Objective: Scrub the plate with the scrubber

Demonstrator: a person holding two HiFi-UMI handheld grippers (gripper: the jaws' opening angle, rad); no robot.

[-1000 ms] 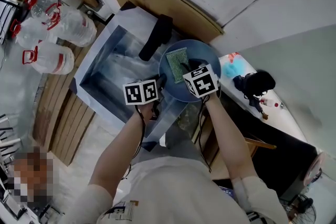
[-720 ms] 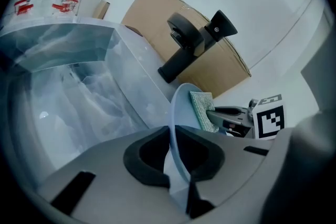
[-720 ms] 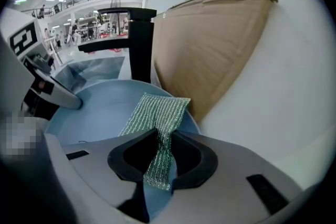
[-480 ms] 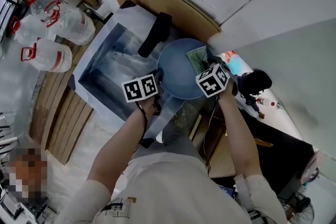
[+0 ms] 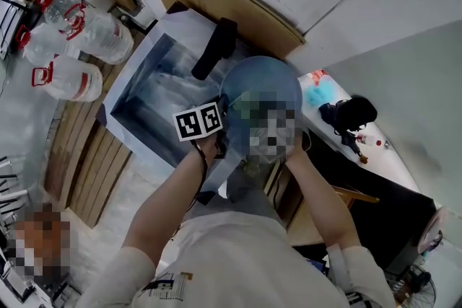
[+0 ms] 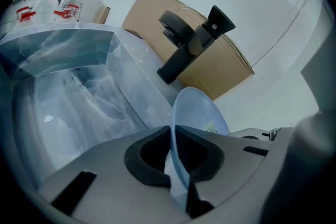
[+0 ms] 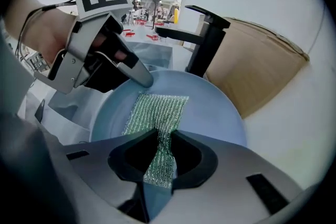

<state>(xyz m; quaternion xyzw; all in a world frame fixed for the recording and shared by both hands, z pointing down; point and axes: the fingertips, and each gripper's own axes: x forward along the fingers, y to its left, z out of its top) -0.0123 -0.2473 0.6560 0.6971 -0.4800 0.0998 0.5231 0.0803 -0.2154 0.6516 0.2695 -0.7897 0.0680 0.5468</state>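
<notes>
No legible txt, brands or nos.; red labels on water jugs [image 5: 70,81] illegible at this res

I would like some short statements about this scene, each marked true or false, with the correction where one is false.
1. The left gripper holds the plate by its rim. True; its jaws are closing on that rim.
2. The scrubber is yellow. False: it is green.
3. The right gripper is empty. False: it pinches the scrubber, which lies against the plate.
4. A black faucet stands beside the sink. True.
</notes>
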